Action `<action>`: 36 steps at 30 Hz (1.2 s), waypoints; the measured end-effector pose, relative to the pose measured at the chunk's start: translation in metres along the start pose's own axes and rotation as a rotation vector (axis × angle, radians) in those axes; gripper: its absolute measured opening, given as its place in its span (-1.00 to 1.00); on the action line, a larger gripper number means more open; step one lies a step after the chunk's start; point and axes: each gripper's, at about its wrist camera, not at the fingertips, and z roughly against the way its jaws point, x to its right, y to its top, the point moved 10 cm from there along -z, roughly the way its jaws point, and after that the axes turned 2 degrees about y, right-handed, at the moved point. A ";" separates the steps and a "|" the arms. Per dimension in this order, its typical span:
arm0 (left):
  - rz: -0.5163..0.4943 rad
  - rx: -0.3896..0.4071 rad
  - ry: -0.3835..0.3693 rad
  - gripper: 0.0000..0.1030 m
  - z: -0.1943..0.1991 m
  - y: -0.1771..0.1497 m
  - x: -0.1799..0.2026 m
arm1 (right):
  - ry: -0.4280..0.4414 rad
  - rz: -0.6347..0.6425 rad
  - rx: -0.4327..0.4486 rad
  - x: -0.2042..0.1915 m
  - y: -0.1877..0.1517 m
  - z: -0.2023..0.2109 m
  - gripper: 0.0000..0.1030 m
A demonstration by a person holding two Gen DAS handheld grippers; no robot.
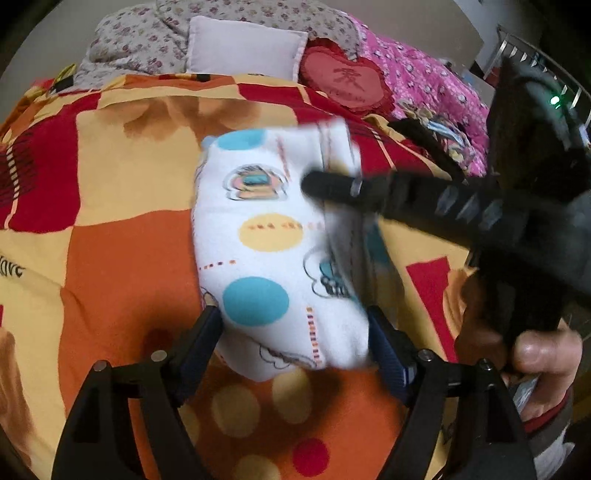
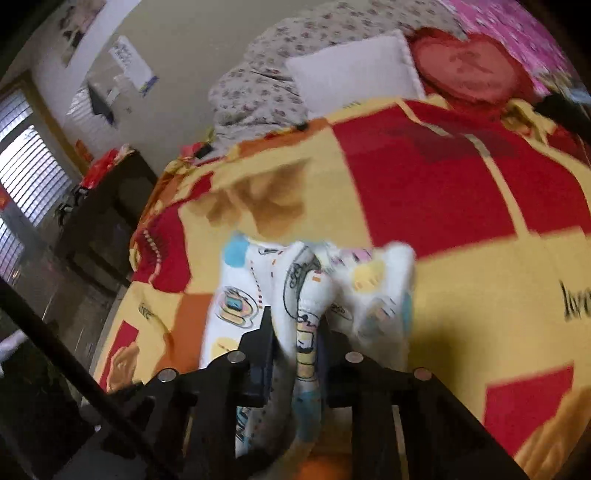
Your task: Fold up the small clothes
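A small white garment (image 1: 266,240) printed with blue and yellow dots lies folded on the orange, yellow and red quilt (image 1: 110,258). My left gripper (image 1: 295,328) stands open, one finger on each side of the garment's near end. From the right, my right gripper (image 1: 314,184) reaches over the garment's far edge, blurred, with a person's hand (image 1: 535,354) on its handle. In the right wrist view the right gripper (image 2: 295,325) is shut on a bunched fold of the garment (image 2: 306,295), which is lifted a little off the quilt (image 2: 443,184).
At the head of the bed lie a white pillow (image 1: 243,48), a red heart cushion (image 1: 343,79), a pink quilt (image 1: 424,74) and a floral quilt (image 1: 140,33). A dark cabinet (image 2: 103,221) and a window (image 2: 29,173) stand beyond the bed's left edge.
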 end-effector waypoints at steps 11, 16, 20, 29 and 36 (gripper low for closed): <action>-0.094 0.031 -0.003 0.56 -0.015 0.011 0.043 | 0.022 -0.054 0.009 0.053 0.022 -0.001 -0.69; -0.146 0.027 0.028 0.64 -0.017 0.009 0.049 | 0.030 -0.117 0.014 0.074 0.013 -0.004 -0.68; -0.103 0.047 -0.012 0.64 0.008 0.024 0.037 | 0.007 -0.090 0.012 0.069 0.016 0.008 -0.49; -0.042 0.067 0.118 0.64 0.001 0.057 -0.017 | 0.018 0.010 0.092 0.027 0.034 0.046 -0.48; -0.050 0.030 0.067 0.64 -0.014 0.039 -0.004 | -0.044 0.052 0.046 0.014 0.042 0.020 -0.47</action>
